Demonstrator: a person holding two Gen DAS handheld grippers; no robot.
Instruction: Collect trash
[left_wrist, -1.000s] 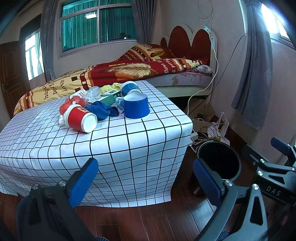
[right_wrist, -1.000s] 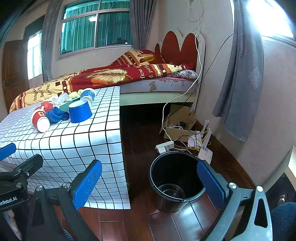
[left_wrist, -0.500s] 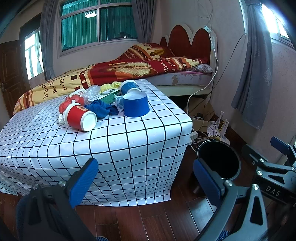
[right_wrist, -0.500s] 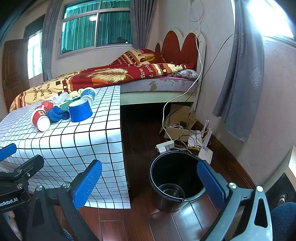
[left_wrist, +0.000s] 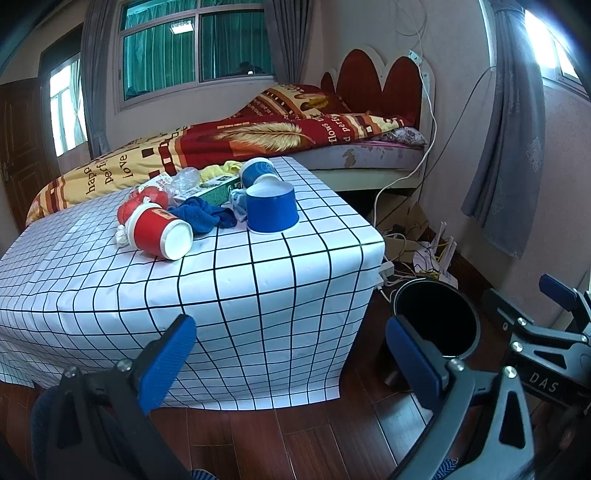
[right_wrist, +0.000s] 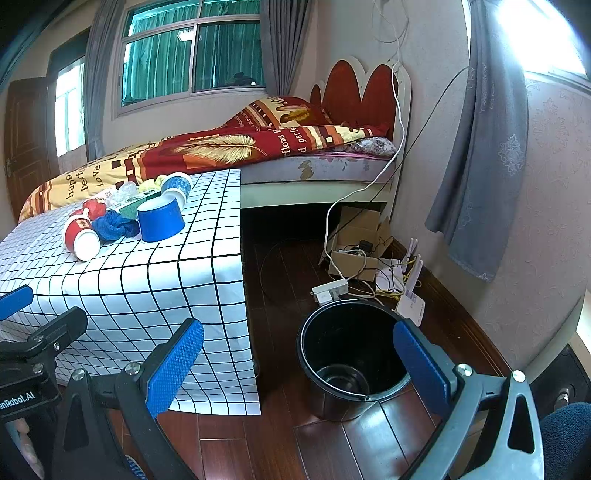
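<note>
Trash lies in a heap on the checked table (left_wrist: 258, 280) (right_wrist: 155, 280): a red paper cup (left_wrist: 160, 232) (right_wrist: 79, 234) on its side, an upside-down blue cup (left_wrist: 271, 208) (right_wrist: 160, 218), a second blue-and-white cup (left_wrist: 256, 170) (right_wrist: 177, 186), a blue cloth (left_wrist: 203, 218) (right_wrist: 112, 227), a green box (left_wrist: 210, 190) and crumpled plastic (left_wrist: 184, 177). A black bin (left_wrist: 436, 317) (right_wrist: 351, 350) stands on the floor to the table's right. My left gripper (left_wrist: 291, 362) is open, low in front of the table. My right gripper (right_wrist: 299, 365) is open, just before the bin.
A bed with a red and yellow quilt (left_wrist: 258, 136) stands behind the table. Cables, a power strip (right_wrist: 328, 290), a cardboard box (right_wrist: 358, 240) and a router (right_wrist: 410, 295) lie on the wooden floor by the right wall. Grey curtains (right_wrist: 480, 147) hang there.
Both views have shifted only slightly; the left view has eased back a touch from the table. Both grippers stay open and hold nothing.
</note>
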